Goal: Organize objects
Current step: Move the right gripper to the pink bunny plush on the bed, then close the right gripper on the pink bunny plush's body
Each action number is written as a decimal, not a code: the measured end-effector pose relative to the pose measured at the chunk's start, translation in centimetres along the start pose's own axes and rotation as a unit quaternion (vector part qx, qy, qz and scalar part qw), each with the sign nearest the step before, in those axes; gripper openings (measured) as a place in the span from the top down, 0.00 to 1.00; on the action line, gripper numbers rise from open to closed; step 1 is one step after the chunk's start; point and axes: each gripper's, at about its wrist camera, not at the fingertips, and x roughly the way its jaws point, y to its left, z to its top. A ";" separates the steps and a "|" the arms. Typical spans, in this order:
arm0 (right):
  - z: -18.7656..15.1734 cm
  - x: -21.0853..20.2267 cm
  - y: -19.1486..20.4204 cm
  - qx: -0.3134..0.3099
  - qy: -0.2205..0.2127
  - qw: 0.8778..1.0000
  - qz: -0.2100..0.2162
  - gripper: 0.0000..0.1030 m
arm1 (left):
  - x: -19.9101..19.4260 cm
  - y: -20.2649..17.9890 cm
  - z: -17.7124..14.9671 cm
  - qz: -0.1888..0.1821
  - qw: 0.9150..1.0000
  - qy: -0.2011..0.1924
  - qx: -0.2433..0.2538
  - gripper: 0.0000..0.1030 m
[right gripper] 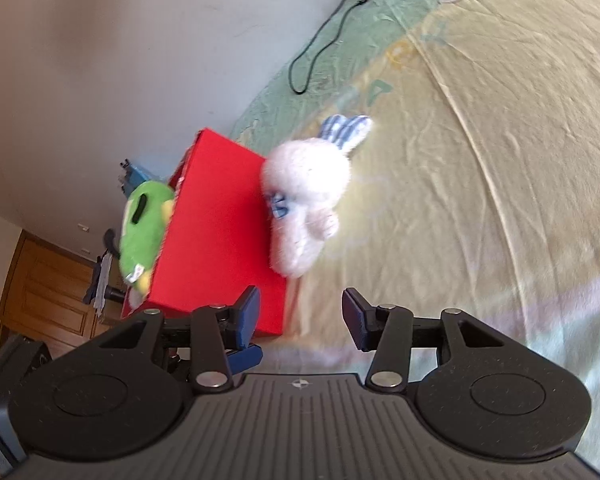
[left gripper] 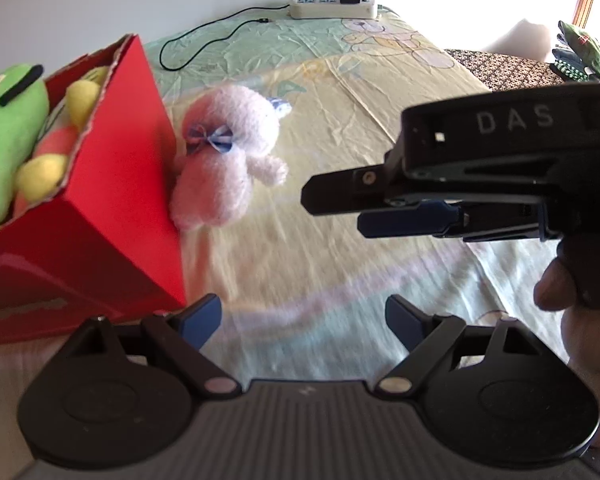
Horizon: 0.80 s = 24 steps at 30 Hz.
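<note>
white bunny [left gripper: 224,160] lies on bed [left gripper: 340,240] against red box [left gripper: 112,200], both claws empty above the sheet.
bunny is fluffy white plush, blue bow at the neck, blue striped ears [right gripper: 346,130], lying on its side and touching the box's outer wall. box holds a green plush [left gripper: 8,148] plus yellow and pink ones, green one sticking over the rim. left claw [left gripper: 302,322] tilted down at the sheet, jaws apart, nothing between, near the box corner. right claw [right gripper: 300,316] lower-angled, jaws apart, empty, aimed toward box and bunny; in left view it comes in from the right, a hand [left gripper: 580,320] under it. power strip [left gripper: 332,4] and cable at the far bed edge.
</note>
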 end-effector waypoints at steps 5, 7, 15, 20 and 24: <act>1.3 1.5 -0.7 0.005 0.010 1.000 -0.004 0.51 | 1.2 0.2 0.3 -0.004 1.000 -0.009 0.005 0.15; 1.8 2.4 -0.8 0.004 0.017 1.000 -0.004 0.51 | 1.5 0.2 0.4 0.002 1.000 -0.013 0.014 0.15; 4.1 6.1 -0.3 -0.002 0.042 0.999 0.012 0.51 | 2.0 1.5 0.5 0.014 1.000 -0.022 0.017 0.15; 5.4 8.1 -0.7 0.013 0.061 0.998 0.018 0.51 | 2.5 2.9 0.6 0.010 1.000 -0.011 -0.005 0.16; 5.4 9.3 -1.0 0.030 0.076 0.996 0.024 0.50 | 3.1 3.9 0.7 0.005 1.000 0.003 -0.021 0.17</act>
